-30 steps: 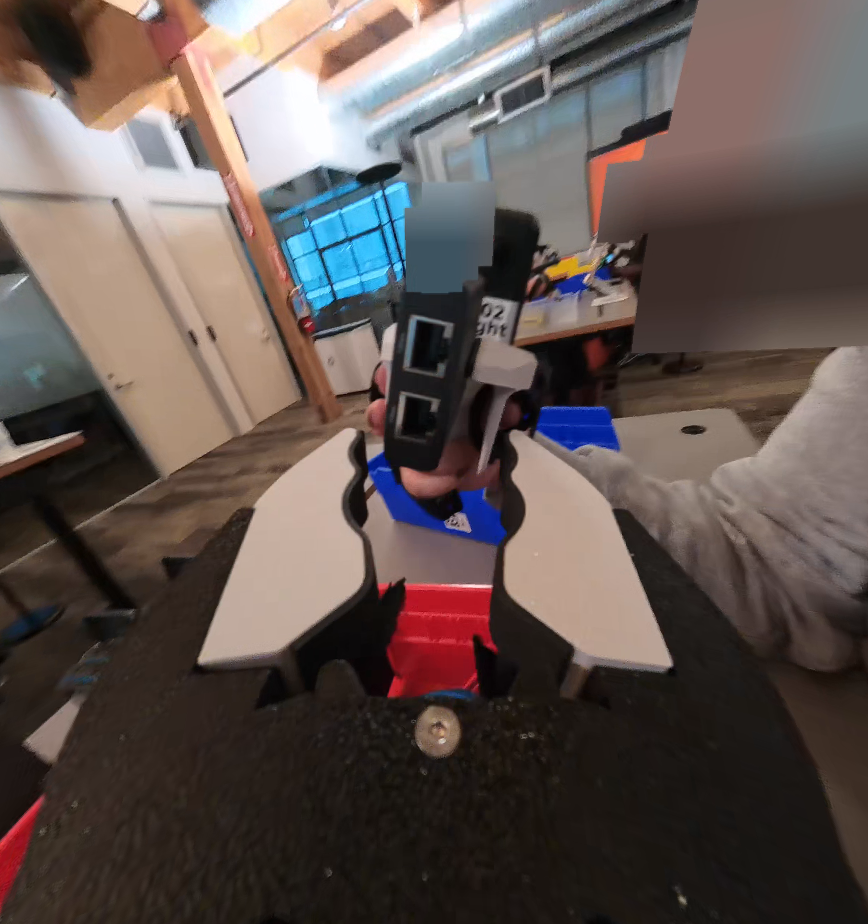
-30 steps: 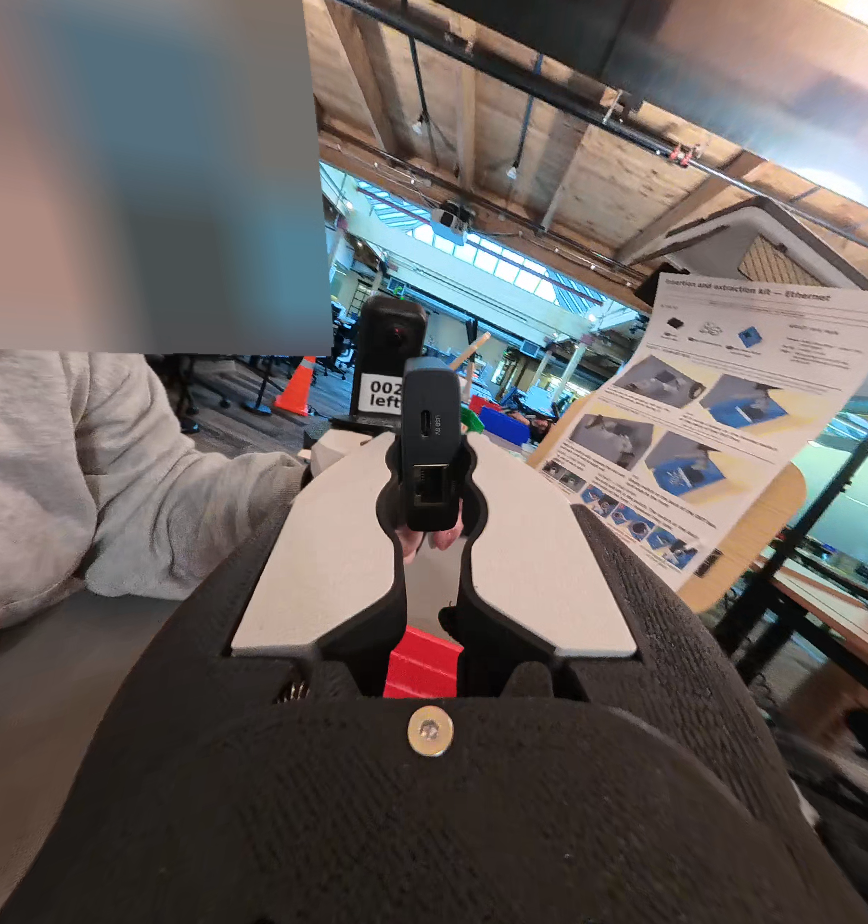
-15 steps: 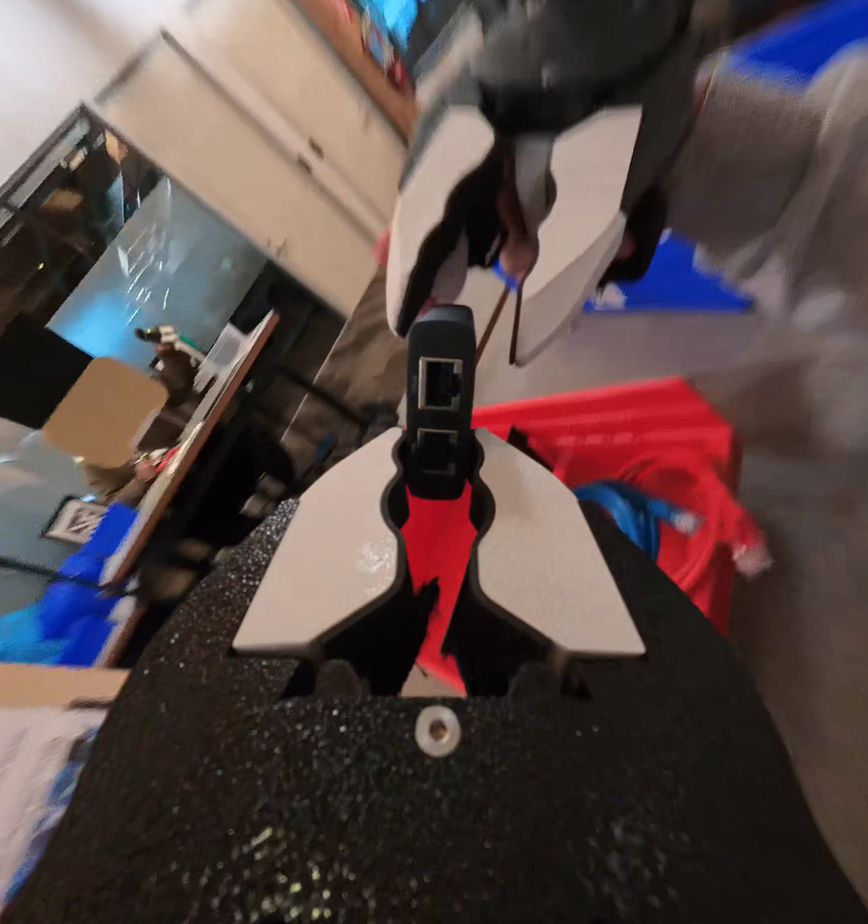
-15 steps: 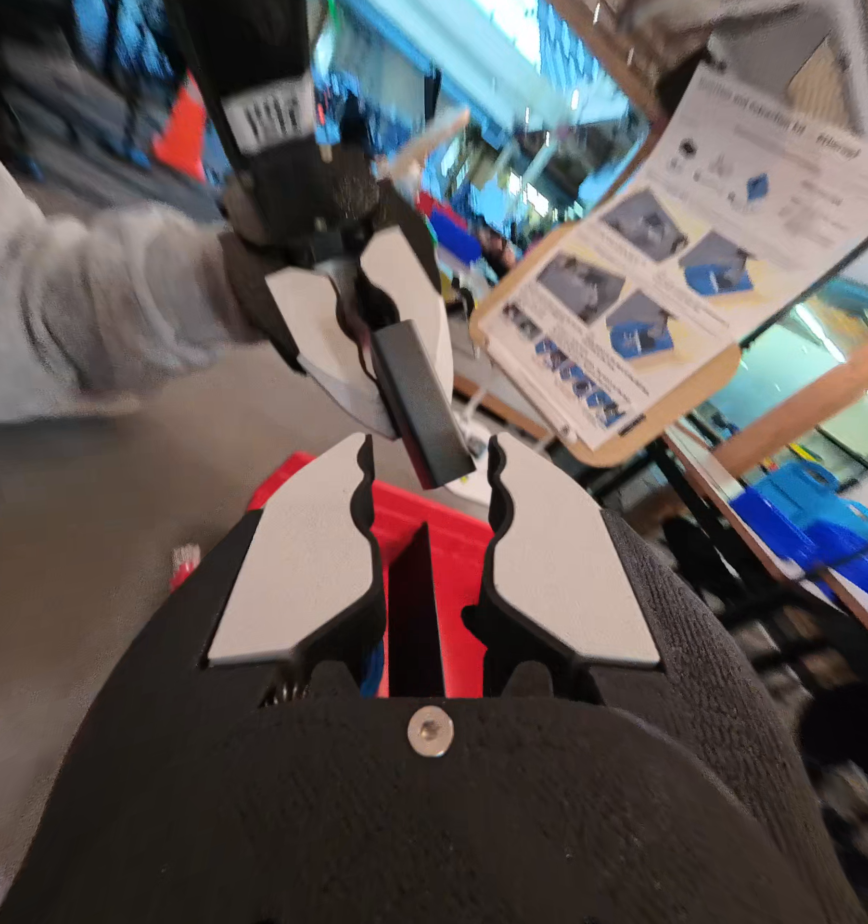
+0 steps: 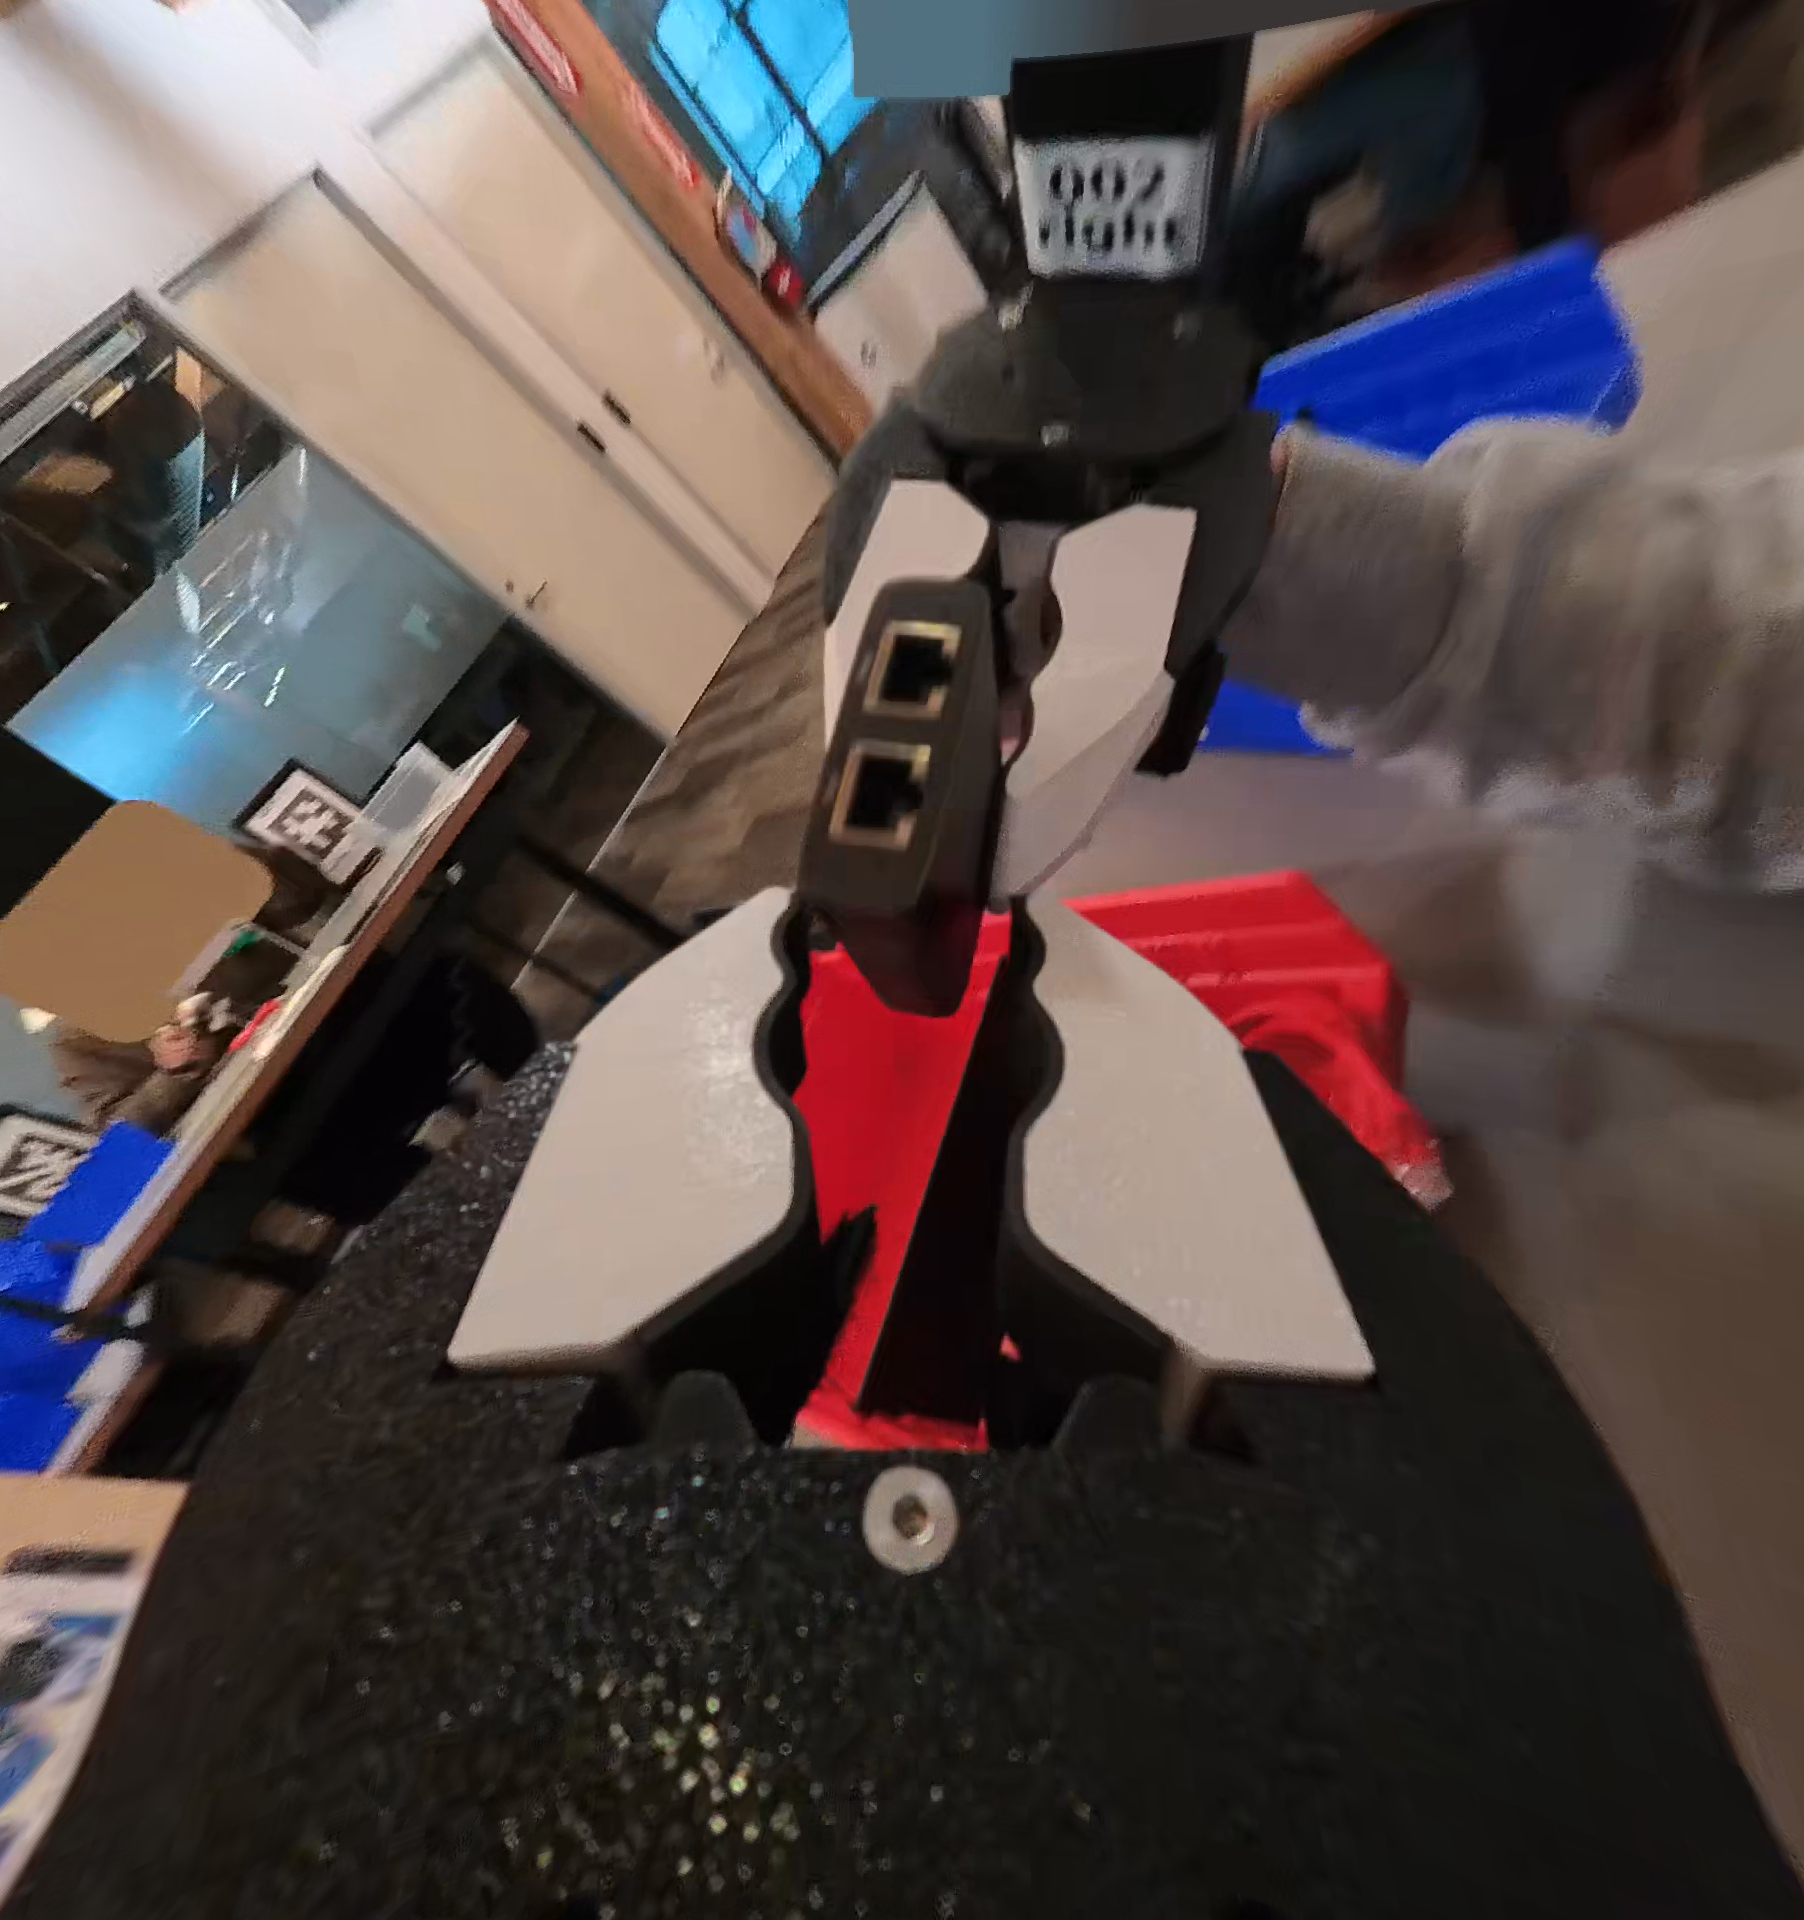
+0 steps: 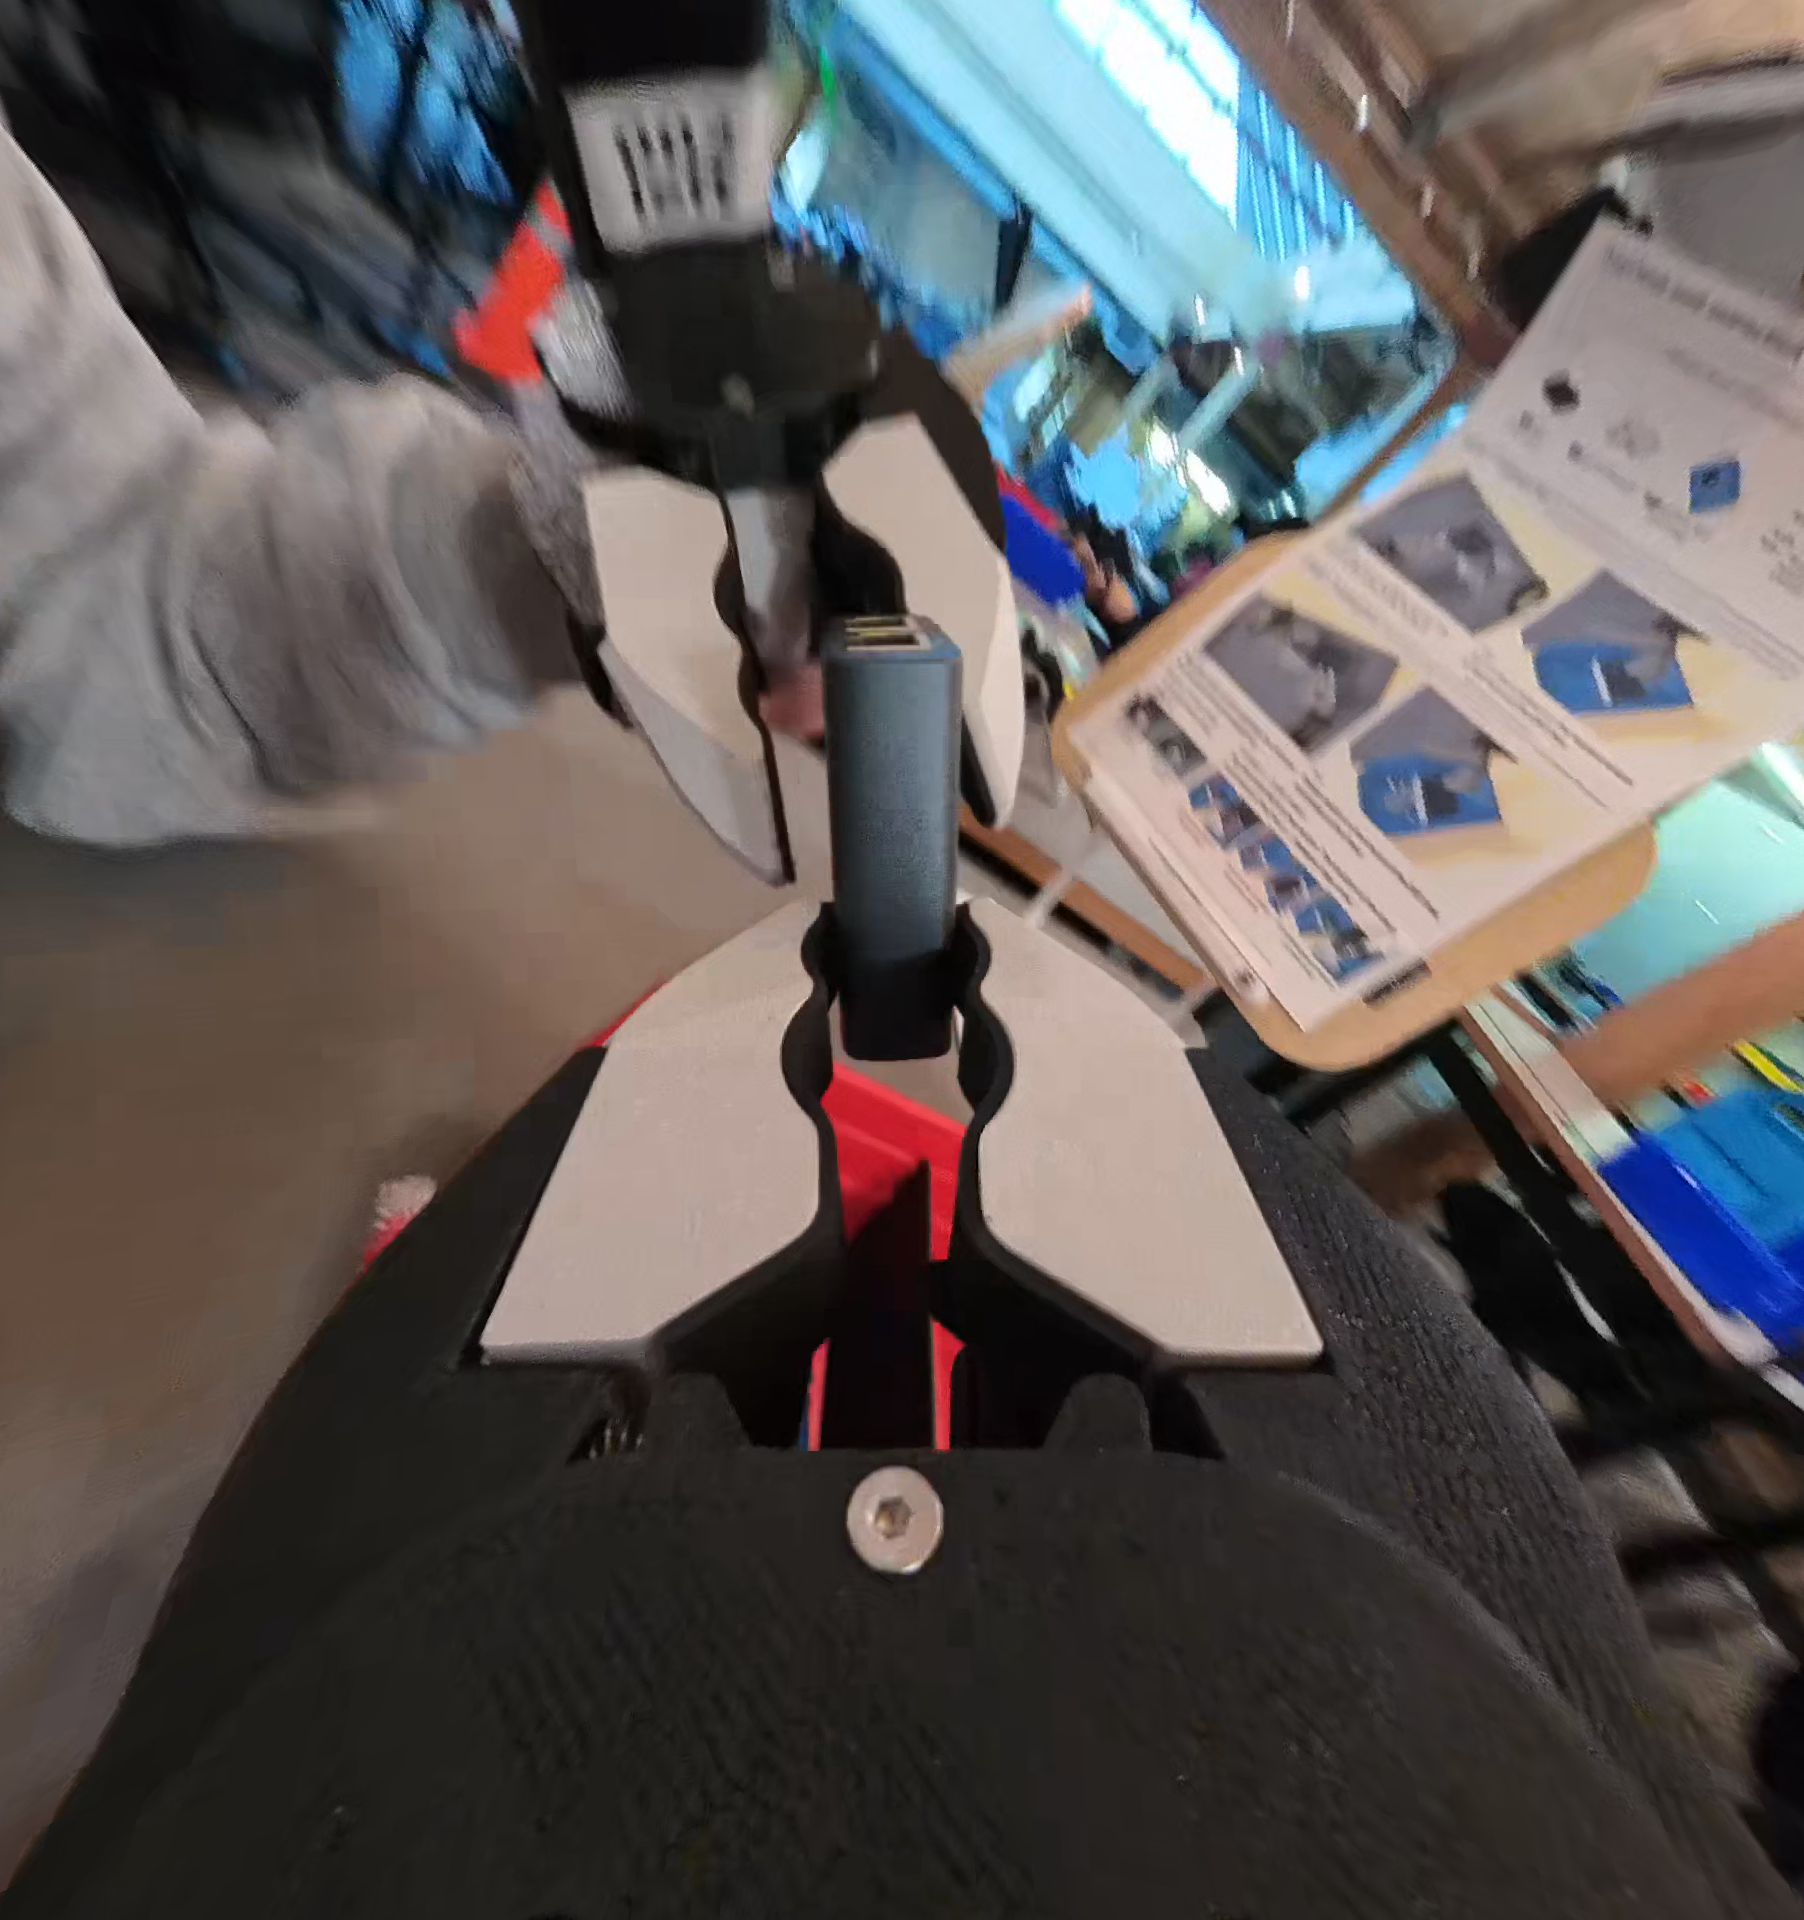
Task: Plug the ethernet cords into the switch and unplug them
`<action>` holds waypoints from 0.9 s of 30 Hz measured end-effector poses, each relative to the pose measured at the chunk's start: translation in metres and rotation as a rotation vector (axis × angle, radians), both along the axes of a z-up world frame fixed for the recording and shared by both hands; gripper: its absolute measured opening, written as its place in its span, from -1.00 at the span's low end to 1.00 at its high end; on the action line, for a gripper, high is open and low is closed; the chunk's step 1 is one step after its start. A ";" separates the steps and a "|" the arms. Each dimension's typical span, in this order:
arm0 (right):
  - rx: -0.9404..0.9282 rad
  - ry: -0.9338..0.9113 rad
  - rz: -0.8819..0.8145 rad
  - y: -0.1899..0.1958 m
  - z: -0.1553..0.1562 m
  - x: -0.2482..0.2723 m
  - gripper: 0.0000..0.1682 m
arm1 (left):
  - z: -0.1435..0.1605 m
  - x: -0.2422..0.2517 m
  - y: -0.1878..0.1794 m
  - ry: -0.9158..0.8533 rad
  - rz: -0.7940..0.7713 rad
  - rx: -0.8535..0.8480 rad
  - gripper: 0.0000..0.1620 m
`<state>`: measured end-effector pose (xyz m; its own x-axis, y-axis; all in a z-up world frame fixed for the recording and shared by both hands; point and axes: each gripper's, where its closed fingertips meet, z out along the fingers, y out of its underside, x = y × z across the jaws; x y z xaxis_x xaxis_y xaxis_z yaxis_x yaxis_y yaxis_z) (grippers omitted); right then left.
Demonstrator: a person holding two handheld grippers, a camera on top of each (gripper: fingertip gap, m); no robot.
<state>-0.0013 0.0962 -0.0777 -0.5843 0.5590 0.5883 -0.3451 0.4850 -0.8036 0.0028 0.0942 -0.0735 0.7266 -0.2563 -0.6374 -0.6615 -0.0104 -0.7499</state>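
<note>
A black adapter block with two network ports on its end stands between the two grippers. My right gripper is shut on its near end; the ports face away from it. My left gripper is open, its fingertips on either side of the block's port end, and I cannot tell if they touch it. In the right wrist view the left gripper's fingers spread around the block's far end. Both grippers hang above a red bin.
The red bin sits on a grey table. A blue bin lies behind. A grey sleeve crosses at the right. An illustrated sheet on a board stands to the right of the right gripper. Desks and doors lie beyond. My two grippers' fingertips are within a few centimetres of each other.
Half a second ago my left gripper was shut on the block and my right was open. Now the right has closed on it and the left has opened.
</note>
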 end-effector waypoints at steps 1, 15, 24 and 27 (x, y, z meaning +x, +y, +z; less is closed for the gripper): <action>-0.036 0.007 0.049 -0.003 0.004 0.005 -0.77 | 0.001 0.002 -0.001 -0.035 -0.023 0.016 -0.53; 0.050 -0.041 0.004 -0.004 -0.007 0.012 -0.70 | -0.022 0.005 0.001 0.098 0.008 -0.088 -0.77; -0.099 0.046 0.136 -0.008 0.018 0.021 -0.77 | -0.012 0.008 0.002 -0.104 -0.058 0.004 -0.57; -0.130 0.048 0.189 -0.015 0.020 0.022 -0.77 | -0.008 0.012 0.003 -0.121 -0.085 0.062 -0.72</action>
